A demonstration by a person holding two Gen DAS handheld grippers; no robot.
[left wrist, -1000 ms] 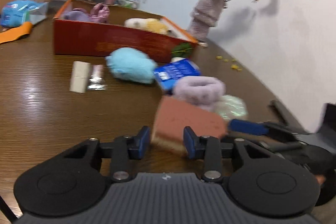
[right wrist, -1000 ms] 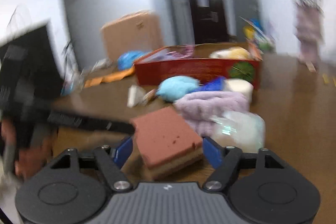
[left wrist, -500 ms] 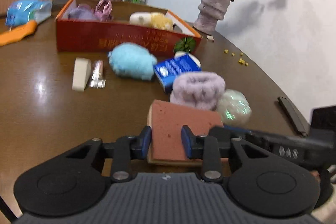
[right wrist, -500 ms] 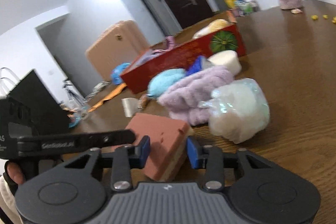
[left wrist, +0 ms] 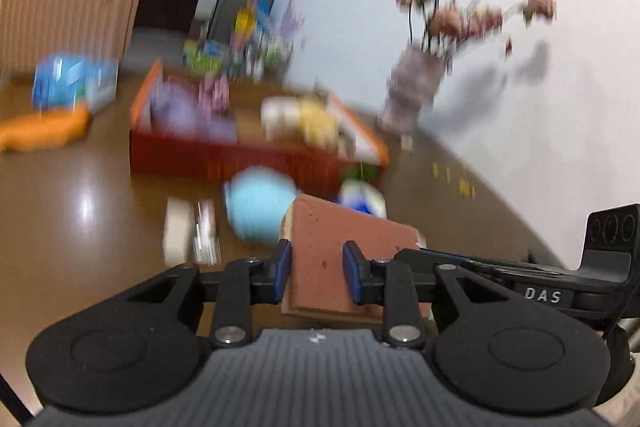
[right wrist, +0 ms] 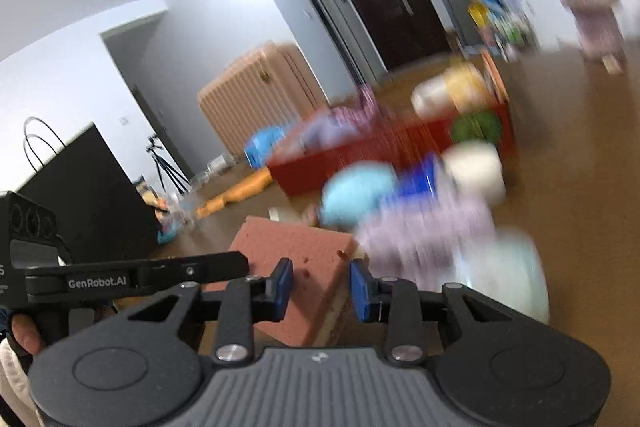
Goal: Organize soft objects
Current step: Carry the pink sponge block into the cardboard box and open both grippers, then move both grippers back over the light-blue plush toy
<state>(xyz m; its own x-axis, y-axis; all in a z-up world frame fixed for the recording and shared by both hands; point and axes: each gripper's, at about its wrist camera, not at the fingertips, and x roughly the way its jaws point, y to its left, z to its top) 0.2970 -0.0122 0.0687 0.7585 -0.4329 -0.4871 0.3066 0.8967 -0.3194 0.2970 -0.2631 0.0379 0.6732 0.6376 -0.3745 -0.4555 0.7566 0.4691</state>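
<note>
A pink-brown sponge block (left wrist: 320, 255) hangs above the brown table, held from two sides. My left gripper (left wrist: 316, 267) has its blue pads pressed on the near end, and its jaws are closing further. My right gripper (right wrist: 320, 283) is shut on another corner of the sponge (right wrist: 296, 247). In each wrist view, the other gripper's arm reaches in from the side. The red box (left wrist: 240, 159) with soft toys inside stands behind. A light blue fluffy ball (left wrist: 260, 203), a purple fluffy band (right wrist: 432, 231) and a pale wrapped puff (right wrist: 508, 275) lie on the table.
A white block (left wrist: 176, 231) and a small wrapper lie left of the blue ball. A vase of dried flowers (left wrist: 416, 87) stands at the far right by the wall. A blue packet (left wrist: 72, 83) and an orange item (left wrist: 44, 131) lie far left. A beige suitcase (left wrist: 68, 15) stands behind.
The right jaws narrowed from wide onto the sponge. Both grippers have risen with it, lifting it off the table, and the views tilt up.
</note>
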